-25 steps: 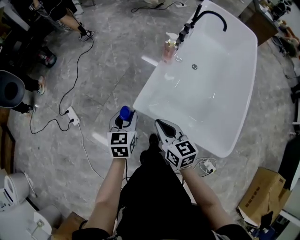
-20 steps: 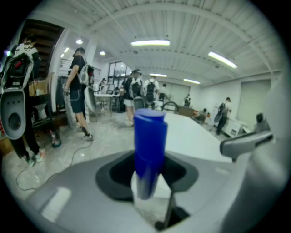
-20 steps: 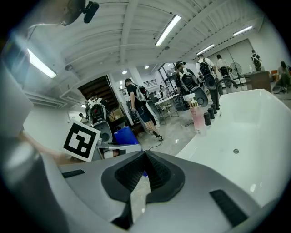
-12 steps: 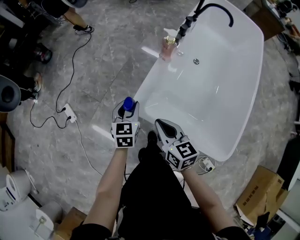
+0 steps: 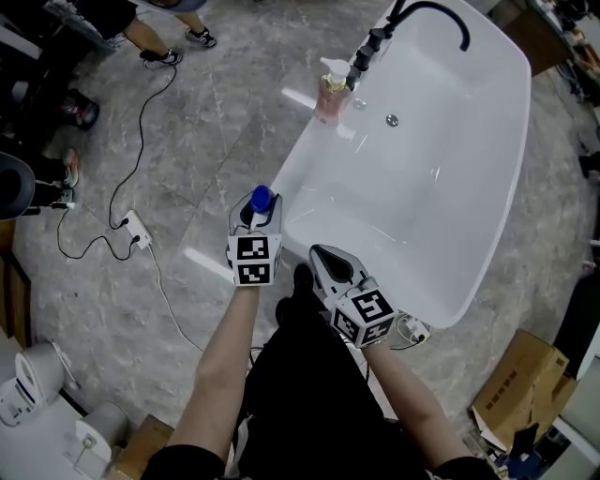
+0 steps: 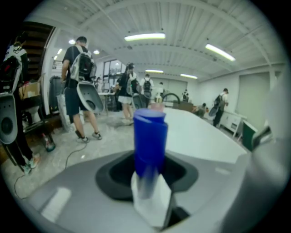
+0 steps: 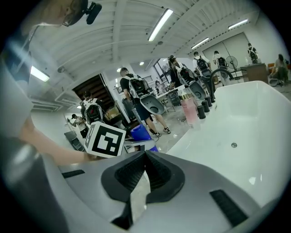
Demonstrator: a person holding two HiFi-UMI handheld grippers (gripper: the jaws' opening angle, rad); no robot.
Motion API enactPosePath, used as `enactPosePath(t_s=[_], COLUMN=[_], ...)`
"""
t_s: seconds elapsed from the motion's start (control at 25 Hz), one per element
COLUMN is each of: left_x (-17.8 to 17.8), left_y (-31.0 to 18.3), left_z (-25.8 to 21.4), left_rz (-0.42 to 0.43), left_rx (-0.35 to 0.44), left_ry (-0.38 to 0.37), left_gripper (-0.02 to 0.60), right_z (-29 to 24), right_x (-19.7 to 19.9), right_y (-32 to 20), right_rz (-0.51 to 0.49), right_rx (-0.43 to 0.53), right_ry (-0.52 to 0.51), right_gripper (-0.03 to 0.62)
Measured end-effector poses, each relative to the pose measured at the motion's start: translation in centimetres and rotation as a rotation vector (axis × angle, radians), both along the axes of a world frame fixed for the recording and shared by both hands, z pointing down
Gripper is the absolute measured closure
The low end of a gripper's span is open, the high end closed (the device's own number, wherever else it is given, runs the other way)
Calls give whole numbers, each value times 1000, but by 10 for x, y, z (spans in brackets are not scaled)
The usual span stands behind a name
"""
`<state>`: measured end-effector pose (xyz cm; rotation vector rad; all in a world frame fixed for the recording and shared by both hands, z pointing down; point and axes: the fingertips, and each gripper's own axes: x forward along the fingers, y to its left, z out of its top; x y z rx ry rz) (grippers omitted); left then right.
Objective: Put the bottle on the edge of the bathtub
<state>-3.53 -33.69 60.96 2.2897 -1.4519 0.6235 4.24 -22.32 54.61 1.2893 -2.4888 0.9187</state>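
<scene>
My left gripper (image 5: 255,219) is shut on a bottle with a blue cap (image 5: 261,200), held upright just left of the white bathtub's near rim (image 5: 292,178). In the left gripper view the blue-capped bottle (image 6: 149,141) stands between the jaws, with the tub's edge (image 6: 200,136) beyond it. My right gripper (image 5: 327,259) hangs near the tub's front corner, shut with nothing in it; its view shows the jaws (image 7: 144,158) meeting, the left gripper's marker cube (image 7: 105,139) and the bottle (image 7: 141,133) to the left.
A pink pump bottle (image 5: 330,94) stands on the tub's far left rim beside a black faucet (image 5: 417,17). Cables and a power strip (image 5: 136,228) lie on the grey floor at left. A cardboard box (image 5: 520,384) sits at lower right. People stand farther off.
My left gripper has carried the bottle forward and slightly right, closer to the tub's near rim. The right gripper has barely moved.
</scene>
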Motion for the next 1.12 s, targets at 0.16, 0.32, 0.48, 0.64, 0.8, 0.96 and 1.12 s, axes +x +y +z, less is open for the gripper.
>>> enactPosePath(t_s=[0.16, 0.32, 0.48, 0.64, 0.8, 0.96, 1.12], left_x=[5, 5, 6, 8, 8, 8, 7], left_y=[-7, -8, -4, -2, -3, 0, 6], left_z=[2, 11, 12, 14, 16, 22, 26], left_rz=[8, 19, 38, 52, 53, 53, 44], left_rx=[9, 1, 15, 22, 16, -19, -37], left_ry=[-2, -14, -24, -36, -51, -43, -44], left_gripper=[425, 425, 423, 422, 417, 399, 355], right_z=[2, 3, 3, 4, 4, 3, 1], right_x=[2, 3, 3, 3, 4, 3, 5], right_y=[-1, -1, 1, 3, 4, 5, 7], right_rz=[2, 6, 3, 7, 5, 7, 9], right_rx=[-8, -16, -17, -19, -14, -11, -8], right_ry=[4, 6, 8, 6, 7, 4, 2], right_gripper=[592, 592, 592, 592, 592, 592, 592])
